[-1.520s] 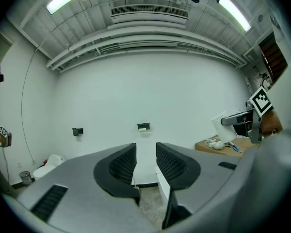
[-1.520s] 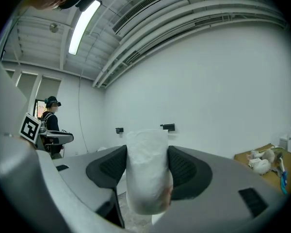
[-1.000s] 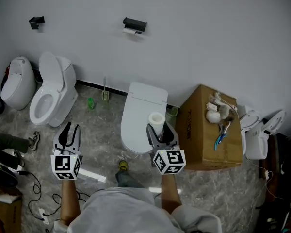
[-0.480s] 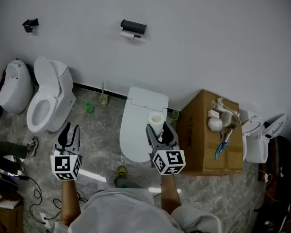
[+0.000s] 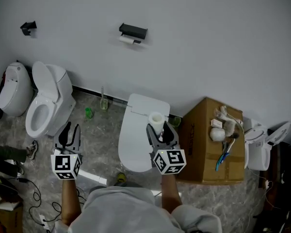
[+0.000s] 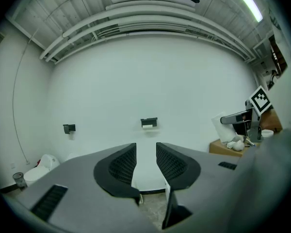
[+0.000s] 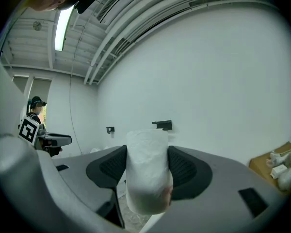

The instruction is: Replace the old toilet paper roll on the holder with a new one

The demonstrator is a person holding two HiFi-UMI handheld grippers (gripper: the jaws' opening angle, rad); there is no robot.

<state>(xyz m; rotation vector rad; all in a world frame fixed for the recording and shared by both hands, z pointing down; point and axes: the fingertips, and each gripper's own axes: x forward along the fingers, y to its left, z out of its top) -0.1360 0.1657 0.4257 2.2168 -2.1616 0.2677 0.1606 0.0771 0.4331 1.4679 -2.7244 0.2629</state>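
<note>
A black wall holder [image 5: 132, 31] carries the old roll [image 5: 126, 40], a thin white strip under it, high on the white wall. The holder also shows in the left gripper view [image 6: 149, 122] and the right gripper view [image 7: 163, 125], still far ahead. My right gripper [image 5: 160, 126] is shut on the new white toilet paper roll [image 5: 156, 120], which stands upright between both pads [image 7: 146, 171]. My left gripper [image 5: 69, 128] is open with nothing between its fingers [image 6: 123, 164]. Both grippers point roughly level at the wall.
A white toilet with its lid shut [image 5: 143, 125] stands just ahead of my right gripper. An open-lidded toilet [image 5: 43, 108] is at left, a cardboard box [image 5: 211, 140] with odds on top at right. A green bottle [image 5: 88, 113], brush [image 5: 103, 101] and floor cables [image 5: 9, 178] lie nearby.
Both grippers have been carried forward toward the wall; the shut-lidded toilet and the box now lie closer beneath them. The right still grips the roll and the left jaws stay apart.
</note>
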